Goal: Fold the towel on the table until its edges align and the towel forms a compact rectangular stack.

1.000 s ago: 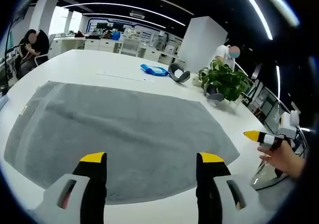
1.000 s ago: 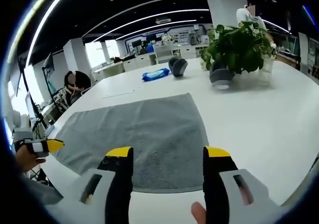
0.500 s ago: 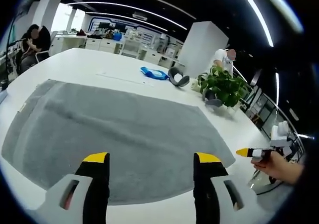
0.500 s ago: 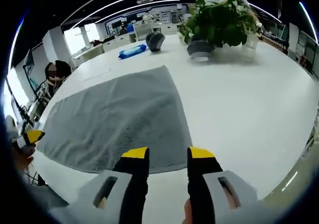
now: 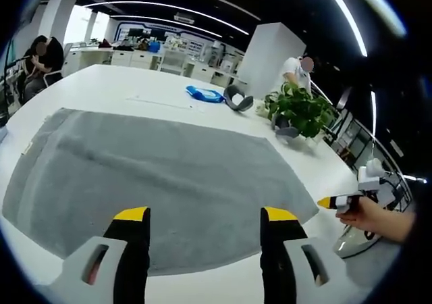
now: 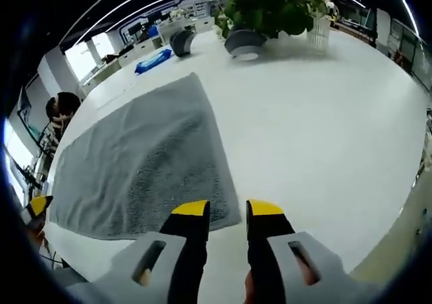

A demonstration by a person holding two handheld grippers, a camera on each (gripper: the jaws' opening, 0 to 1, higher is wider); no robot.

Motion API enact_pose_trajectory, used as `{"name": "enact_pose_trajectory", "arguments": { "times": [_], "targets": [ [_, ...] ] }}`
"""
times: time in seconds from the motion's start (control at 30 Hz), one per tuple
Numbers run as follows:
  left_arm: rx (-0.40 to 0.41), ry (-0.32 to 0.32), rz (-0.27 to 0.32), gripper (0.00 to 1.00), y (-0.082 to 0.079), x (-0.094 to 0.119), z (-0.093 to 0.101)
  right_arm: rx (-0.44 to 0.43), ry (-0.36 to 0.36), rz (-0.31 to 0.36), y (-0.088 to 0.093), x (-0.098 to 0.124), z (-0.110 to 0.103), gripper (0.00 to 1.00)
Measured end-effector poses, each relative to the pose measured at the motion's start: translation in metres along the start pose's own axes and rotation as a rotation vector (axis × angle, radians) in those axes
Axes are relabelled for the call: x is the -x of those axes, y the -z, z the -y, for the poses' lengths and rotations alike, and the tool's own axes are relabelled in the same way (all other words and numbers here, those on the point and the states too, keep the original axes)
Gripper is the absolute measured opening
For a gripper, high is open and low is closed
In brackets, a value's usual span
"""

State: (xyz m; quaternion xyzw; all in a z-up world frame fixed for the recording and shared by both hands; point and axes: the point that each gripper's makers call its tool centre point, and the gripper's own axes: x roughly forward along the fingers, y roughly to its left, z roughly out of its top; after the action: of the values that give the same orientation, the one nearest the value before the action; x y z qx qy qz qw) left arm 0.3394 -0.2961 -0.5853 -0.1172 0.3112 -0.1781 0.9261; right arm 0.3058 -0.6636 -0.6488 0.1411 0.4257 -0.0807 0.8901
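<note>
In the left gripper view, the left gripper (image 5: 204, 216) has its jaws wide apart with nothing between them. The yellow tips hang over the near edge of the grey towel (image 5: 155, 175). The towel lies flat and spread out on the white tabletop (image 5: 135, 91), not folded.

In the right gripper view, the right gripper (image 6: 226, 208) has its jaws close together with only a thin gap, and they hold nothing. They sit just above the near corner of the towel (image 6: 142, 159); I cannot tell if they touch it. The tabletop (image 6: 324, 115) is bare to the right of the towel.

At the right of the left gripper view, a hand (image 5: 378, 216) holds the right gripper, near the towel's corner.

Farther off on the tabletop stand a green plant in a grey pot (image 5: 297, 111), a dark grey round thing (image 5: 237, 98) and a blue packet (image 5: 206, 94). A person in black (image 5: 37, 57) sits far back on the left, and a person in white (image 5: 295, 69) stands behind the plant.
</note>
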Motion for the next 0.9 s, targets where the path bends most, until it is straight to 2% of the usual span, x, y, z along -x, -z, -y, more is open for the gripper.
{"name": "enact_pose_trajectory", "arguments": {
  "times": [0.13,0.17,0.2,0.43,0.57,0.63,0.83,0.9],
  "targets": [
    [-0.011,0.003,-0.014,0.67,0.003,-0.002,0.002,0.012,0.01,-0.034,0.008,-0.006,0.002,0.22],
    [-0.015,0.003,-0.017,0.67,0.004,-0.002,0.002,0.024,0.011,-0.007,0.003,-0.005,0.001,0.22],
    [-0.019,0.002,-0.019,0.67,0.004,-0.002,0.002,0.013,0.011,-0.028,0.006,-0.005,-0.001,0.22],
    [-0.029,0.004,-0.019,0.67,0.004,-0.002,0.004,0.106,0.049,-0.03,0.006,-0.004,0.0,0.19],
    [-0.057,0.023,-0.034,0.67,0.007,-0.002,0.013,0.138,0.053,-0.023,0.006,-0.006,-0.002,0.16],
    [-0.076,0.04,-0.034,0.67,0.007,-0.003,0.019,0.183,0.062,-0.025,0.006,-0.006,-0.002,0.14],
    [-0.135,0.133,-0.115,0.66,0.025,-0.013,0.045,0.163,0.053,-0.023,0.006,-0.007,-0.003,0.07],
    [-0.155,0.142,-0.134,0.65,0.028,-0.017,0.049,0.17,0.053,-0.032,0.006,-0.008,-0.003,0.06]
  ]
}}
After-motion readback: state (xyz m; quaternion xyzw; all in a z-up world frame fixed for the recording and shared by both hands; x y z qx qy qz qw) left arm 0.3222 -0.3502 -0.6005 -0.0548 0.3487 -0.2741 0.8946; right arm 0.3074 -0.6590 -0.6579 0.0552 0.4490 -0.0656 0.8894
